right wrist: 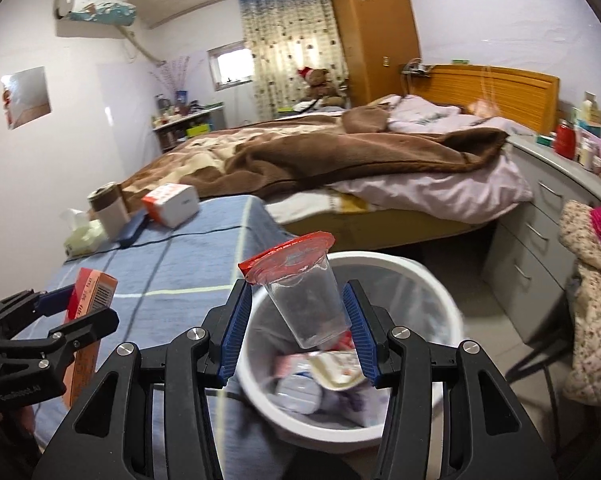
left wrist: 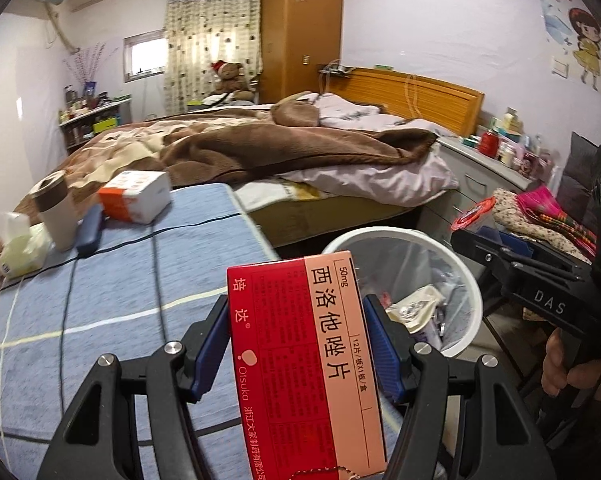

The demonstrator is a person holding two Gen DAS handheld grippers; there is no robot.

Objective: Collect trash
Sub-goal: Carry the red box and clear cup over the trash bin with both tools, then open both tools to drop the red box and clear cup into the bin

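Observation:
My left gripper (left wrist: 296, 320) is shut on a red and pink medicine box (left wrist: 304, 360), held upright above the table's right edge. Just to its right stands a white trash bin (left wrist: 384, 234) with a clear liner and wrappers inside. My right gripper (right wrist: 300, 308) is shut on a tilted clear plastic cup (right wrist: 308, 304) with a red foil lid, hanging over the bin (right wrist: 400, 260). In the right wrist view the left gripper (right wrist: 52, 312) and its box (right wrist: 88, 300) show at the lower left. In the left wrist view the right gripper (left wrist: 512, 264) and the cup's red lid (left wrist: 474, 210) show at the right.
The table's blue checked cloth (left wrist: 120, 300) carries a brown-and-white tumbler (left wrist: 56, 212), a tissue pack (left wrist: 18, 248), a white and orange box (left wrist: 136, 196) and a dark case with cables. A bed (left wrist: 260, 148) lies behind. Grey drawers (right wrist: 540, 220) and a clothes pile (right wrist: 592, 300) stand right of the bin.

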